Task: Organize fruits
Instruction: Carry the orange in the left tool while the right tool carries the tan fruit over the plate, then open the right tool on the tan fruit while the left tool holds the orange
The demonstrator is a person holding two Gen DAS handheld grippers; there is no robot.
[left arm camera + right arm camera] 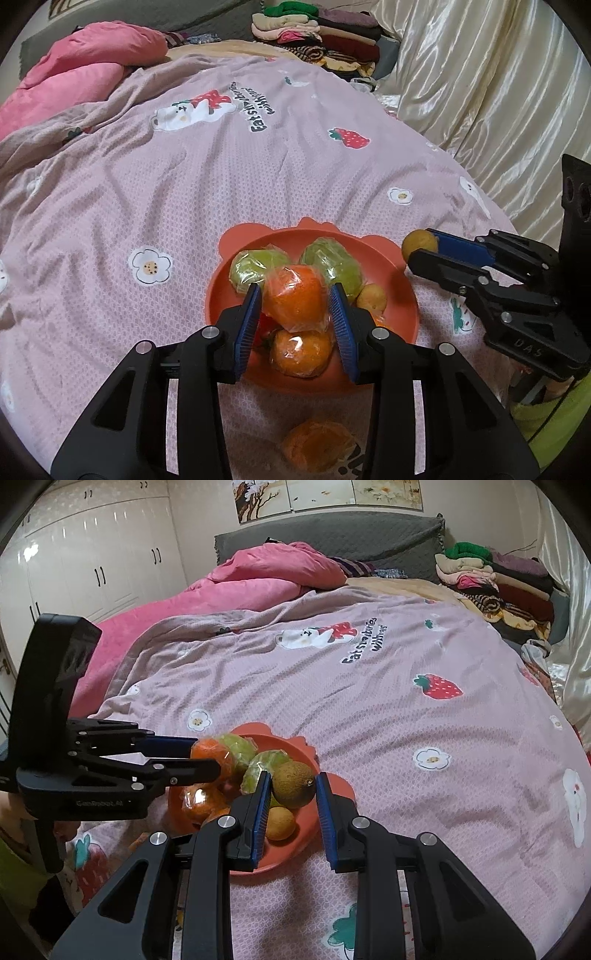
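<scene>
An orange bear-shaped bowl (400,295) sits on the pink bedspread; it also shows in the right wrist view (295,746). It holds two wrapped green fruits (258,267), a wrapped orange (301,352) and a small yellow fruit (371,297). My left gripper (295,295) is shut on a wrapped orange (295,297) above the bowl. My right gripper (293,786) is shut on a brownish-green round fruit (293,782) over the bowl's right rim; in the left wrist view it shows as a yellowish ball (419,242).
Another wrapped orange (317,445) lies on the bedspread in front of the bowl. A pink duvet (258,576) is heaped at the back, folded clothes (495,579) are stacked at the back right, cream curtains (480,92) hang on the right.
</scene>
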